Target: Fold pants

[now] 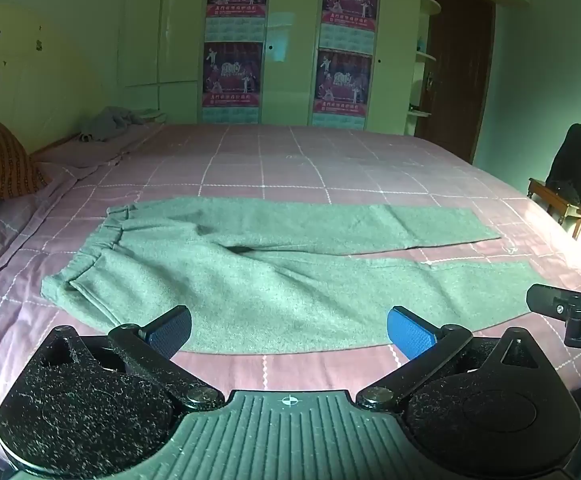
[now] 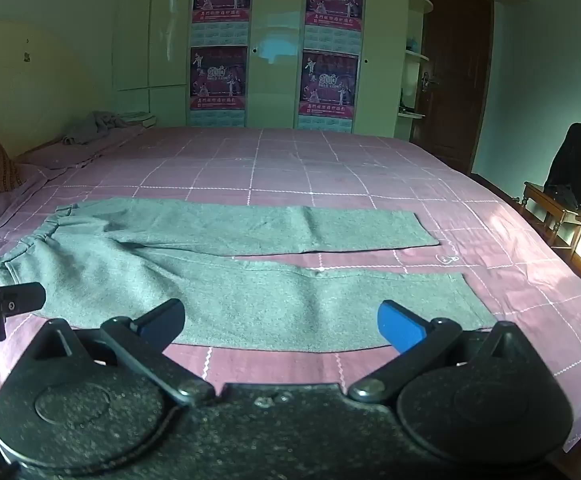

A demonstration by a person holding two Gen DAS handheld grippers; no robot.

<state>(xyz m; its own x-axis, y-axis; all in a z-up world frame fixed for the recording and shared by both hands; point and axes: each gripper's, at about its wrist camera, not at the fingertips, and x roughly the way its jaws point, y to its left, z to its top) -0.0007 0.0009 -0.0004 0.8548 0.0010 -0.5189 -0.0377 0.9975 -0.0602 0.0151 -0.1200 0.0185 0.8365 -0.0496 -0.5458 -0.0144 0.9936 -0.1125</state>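
Grey pants [image 1: 274, 276] lie flat on the pink checked bed sheet [image 1: 274, 168], waistband to the left, both legs stretched to the right with a narrow gap between them. My left gripper [image 1: 288, 330] hovers open over the near edge of the near leg, close to the hip. In the right wrist view the same pants [image 2: 226, 280] spread across the bed, and my right gripper [image 2: 280, 326] stands open above the near leg's near edge, further toward the cuff. Nothing is between either pair of blue pads. The right gripper's tip [image 1: 570, 308] shows at the left view's right edge.
Crumpled grey clothing [image 1: 110, 122] lies at the bed's far left corner. A patterned pillow [image 1: 6, 160] rests at the left. A wooden chair with a dark garment [image 2: 570, 196] stands right of the bed. Wardrobe doors with posters [image 2: 330, 40] line the far wall.
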